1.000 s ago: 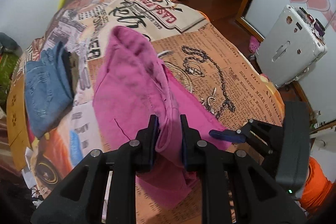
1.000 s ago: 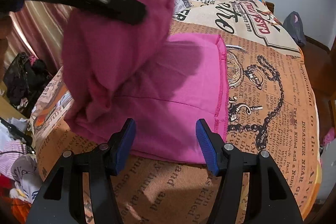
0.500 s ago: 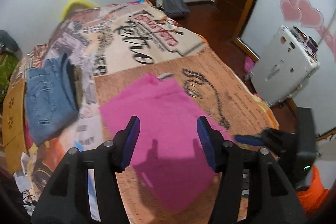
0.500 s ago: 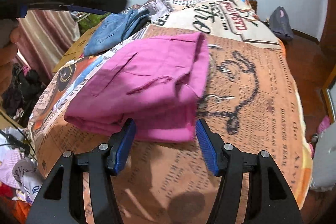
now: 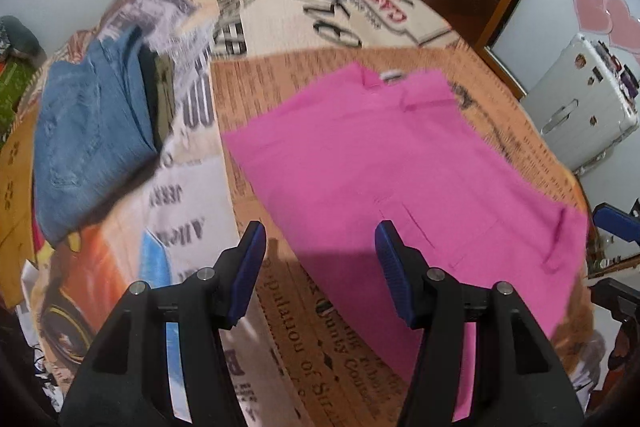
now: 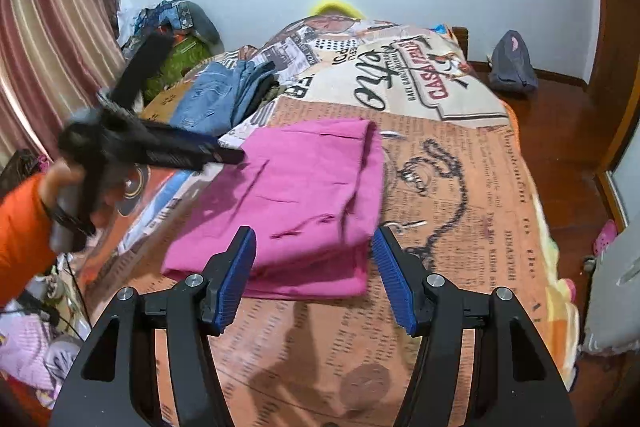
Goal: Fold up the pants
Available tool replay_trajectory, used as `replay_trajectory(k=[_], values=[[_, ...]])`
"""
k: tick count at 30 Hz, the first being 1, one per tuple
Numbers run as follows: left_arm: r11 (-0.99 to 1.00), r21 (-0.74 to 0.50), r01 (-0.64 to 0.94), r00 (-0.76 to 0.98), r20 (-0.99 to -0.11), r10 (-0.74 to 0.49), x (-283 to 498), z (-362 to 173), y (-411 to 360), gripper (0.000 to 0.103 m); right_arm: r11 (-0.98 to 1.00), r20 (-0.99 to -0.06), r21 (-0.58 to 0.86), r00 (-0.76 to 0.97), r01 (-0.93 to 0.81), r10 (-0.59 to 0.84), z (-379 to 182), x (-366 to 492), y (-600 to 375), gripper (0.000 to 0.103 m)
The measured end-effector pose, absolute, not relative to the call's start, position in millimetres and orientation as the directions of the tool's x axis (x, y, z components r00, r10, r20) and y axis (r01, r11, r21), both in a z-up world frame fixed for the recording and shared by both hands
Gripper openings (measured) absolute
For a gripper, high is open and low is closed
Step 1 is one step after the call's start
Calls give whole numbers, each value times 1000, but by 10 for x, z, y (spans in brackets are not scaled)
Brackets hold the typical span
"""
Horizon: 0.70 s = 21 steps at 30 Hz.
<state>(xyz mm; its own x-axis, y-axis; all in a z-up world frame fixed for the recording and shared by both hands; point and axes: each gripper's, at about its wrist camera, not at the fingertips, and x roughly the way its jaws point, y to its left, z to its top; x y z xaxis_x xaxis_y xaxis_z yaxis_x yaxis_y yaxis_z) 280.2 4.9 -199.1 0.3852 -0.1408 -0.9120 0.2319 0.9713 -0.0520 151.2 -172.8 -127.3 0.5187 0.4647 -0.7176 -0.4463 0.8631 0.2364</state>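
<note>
Change: a second ago the left tongs (image 5: 318,267) pinched a raised hump of the pink pants (image 5: 384,163); now they are let go and spread, and the cloth lies down in a flat stack
Pants: soft matte magenta fabric, folded into a rough rectangle of several layers on the bed (image 6: 480,187), around the middle of the spread; in the right wrist view (image 6: 296,203) the thick folded edge faces 6 o'clock and a top flap curls down along the 3 o'clock side
Left tongs: black angular arms with ribbed blue pads, set wide, holding nothing, above the near edge of the pants at 6 o'clock; seen from the right wrist as a blurred dark bar (image 6: 224,157) reaching in from 9 o'clock, its tip at the far left corner of the stack, gripped by a hand below an orange sleeve (image 6: 20,223)
Right tongs: (image 6: 314,277) same black arms and blue ribbed pads, wide apart, empty, straddling the near folded edge of the stack
Bedspread: printed newsprint and poster pattern in orange, cream and black, slightly rumpled
Jeans: (image 5: 88,135) blue denim, folded, at 10 o'clock from the pants, well apart
Suitcase: (image 5: 580,107) hard white ribbed shell, on the floor at 3 o'clock in the left wrist view
</note>
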Motion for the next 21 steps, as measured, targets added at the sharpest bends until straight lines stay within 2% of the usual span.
replay_trajectory(k=[8,10,12,21], values=[[966,-84,243,393,-902,-177,2554,-2134,228,58,861,-807,218,412,-459,424,-1769,1666,-1421,57],[968,-117,220,395,-897,-198,2462,-2153,311,58,857,-802,241,404,-455,440,-1812,1709,-1476,65],[970,-139,199,401,-891,-210,2378,-2150,359,58,851,-805,258,386,-457,451,-1836,1777,-1525,65],[962,-207,180,409,-873,-264,2174,-2106,277,58,868,-839,124,416,-481,350,-1889,2209,-1536,65]])
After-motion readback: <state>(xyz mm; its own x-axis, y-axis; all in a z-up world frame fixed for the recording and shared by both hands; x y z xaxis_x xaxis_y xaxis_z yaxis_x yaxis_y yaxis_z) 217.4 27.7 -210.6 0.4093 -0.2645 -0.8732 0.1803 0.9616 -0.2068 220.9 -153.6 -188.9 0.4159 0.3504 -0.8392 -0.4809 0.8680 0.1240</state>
